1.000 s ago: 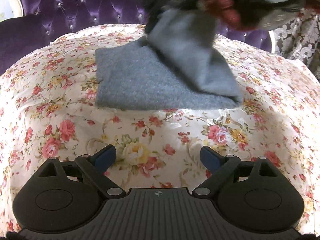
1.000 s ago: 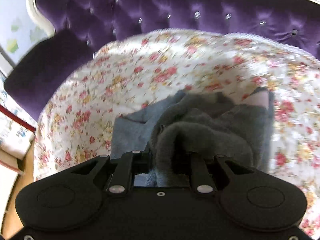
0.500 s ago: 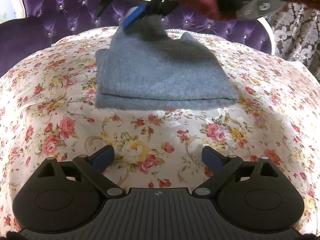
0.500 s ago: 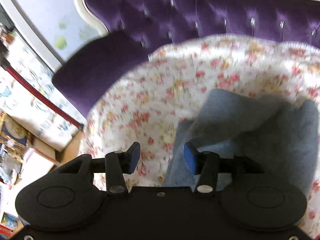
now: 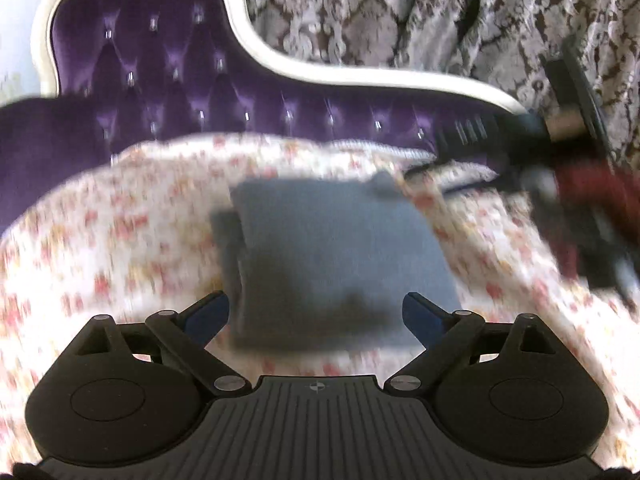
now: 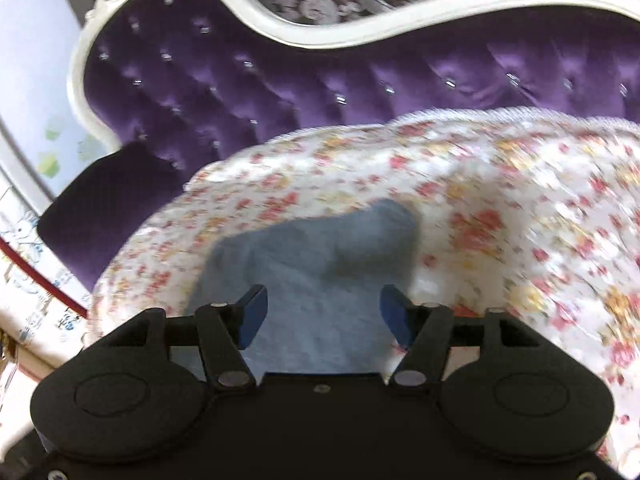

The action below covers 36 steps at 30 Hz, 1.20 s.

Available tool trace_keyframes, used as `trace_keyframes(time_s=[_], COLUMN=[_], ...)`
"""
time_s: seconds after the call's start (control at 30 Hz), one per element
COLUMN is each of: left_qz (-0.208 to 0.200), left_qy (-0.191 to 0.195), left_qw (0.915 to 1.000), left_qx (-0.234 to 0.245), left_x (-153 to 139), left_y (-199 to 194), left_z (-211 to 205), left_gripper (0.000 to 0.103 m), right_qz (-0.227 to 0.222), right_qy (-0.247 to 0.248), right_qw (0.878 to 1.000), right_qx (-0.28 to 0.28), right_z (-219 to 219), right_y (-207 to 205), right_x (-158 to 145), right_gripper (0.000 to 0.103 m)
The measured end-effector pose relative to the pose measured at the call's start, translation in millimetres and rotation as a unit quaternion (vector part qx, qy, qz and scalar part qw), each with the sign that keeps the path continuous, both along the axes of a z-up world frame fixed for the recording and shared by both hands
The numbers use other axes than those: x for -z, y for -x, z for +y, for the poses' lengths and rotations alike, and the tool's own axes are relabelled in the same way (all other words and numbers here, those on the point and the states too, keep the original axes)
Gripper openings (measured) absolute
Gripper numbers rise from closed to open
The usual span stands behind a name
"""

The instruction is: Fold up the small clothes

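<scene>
Count: one grey knit garment point(image 5: 336, 256), folded into a rough rectangle, lying flat on one floral sheet point(image 5: 120, 248) that covers the seat of a purple tufted sofa point(image 5: 168, 80). Two grippers.

Left gripper point(image 5: 316, 314): fingers wide, nothing between the pads; the garment's near edge sits past the tips, no contact visible.

Right gripper point(image 6: 322, 316): fingers spread and opening, the garment point(image 6: 320, 264) lies below and ahead of them, pads not pressing on it. In the left wrist view the right gripper point(image 5: 472, 148) shows as a dark smear at the right edge, with a red sleeve point(image 5: 580, 196) behind it, apart from the cloth.

Hard to read: both views are motion-blurred. Layer count of the fold can't be told; a darker strip juts out on the garment's left side and a small corner sticks up at the far right. Garment type unclear. A dark shadow covers its near part.

Edges/room: bare sheet point(image 6: 520, 220) on every side of the garment, most of it to the right. Sofa back point(image 6: 360, 80) with white trim rises just behind. Patterned curtain point(image 5: 400, 12) behind that. Sheet edge drops off at left.
</scene>
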<state>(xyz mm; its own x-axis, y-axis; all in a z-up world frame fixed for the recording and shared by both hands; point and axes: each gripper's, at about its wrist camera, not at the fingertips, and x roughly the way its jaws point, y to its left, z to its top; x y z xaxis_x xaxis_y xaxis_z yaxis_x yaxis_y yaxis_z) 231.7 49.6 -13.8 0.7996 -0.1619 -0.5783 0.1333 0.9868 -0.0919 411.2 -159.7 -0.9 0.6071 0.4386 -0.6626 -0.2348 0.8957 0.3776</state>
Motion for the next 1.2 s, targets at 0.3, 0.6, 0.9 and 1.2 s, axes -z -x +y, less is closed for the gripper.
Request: trace_keyframes(time_s=[0.3, 0.6, 0.9, 1.2], left_qz=[0.047, 0.107, 0.114, 0.067], left_qy=[-0.041, 0.02, 0.153, 0.162], left_qw=[0.9964, 0.993, 0.9807, 0.9843], left_qx=[-0.058, -0.046, -0.041, -0.017], left_x=[33, 62, 41, 21], left_y=[-77, -67, -72, -87], left_z=[0, 37, 72, 71], left_gripper=[0.094, 0.095, 0.094, 0.091], right_qz=[-0.001, -0.046, -0.038, -0.106], right_qy=[0.075, 0.116, 0.022, 0.071], right_qw=[0.997, 0.989, 0.999, 0.99], right_qx=[-0.003, -0.08, -0.015, -0.053], right_z=[13, 33, -9, 30], right_y=[4, 17, 1, -1], right_x=[45, 42, 33, 13], right_gripper=[0.068, 0.072, 0.08, 0.08])
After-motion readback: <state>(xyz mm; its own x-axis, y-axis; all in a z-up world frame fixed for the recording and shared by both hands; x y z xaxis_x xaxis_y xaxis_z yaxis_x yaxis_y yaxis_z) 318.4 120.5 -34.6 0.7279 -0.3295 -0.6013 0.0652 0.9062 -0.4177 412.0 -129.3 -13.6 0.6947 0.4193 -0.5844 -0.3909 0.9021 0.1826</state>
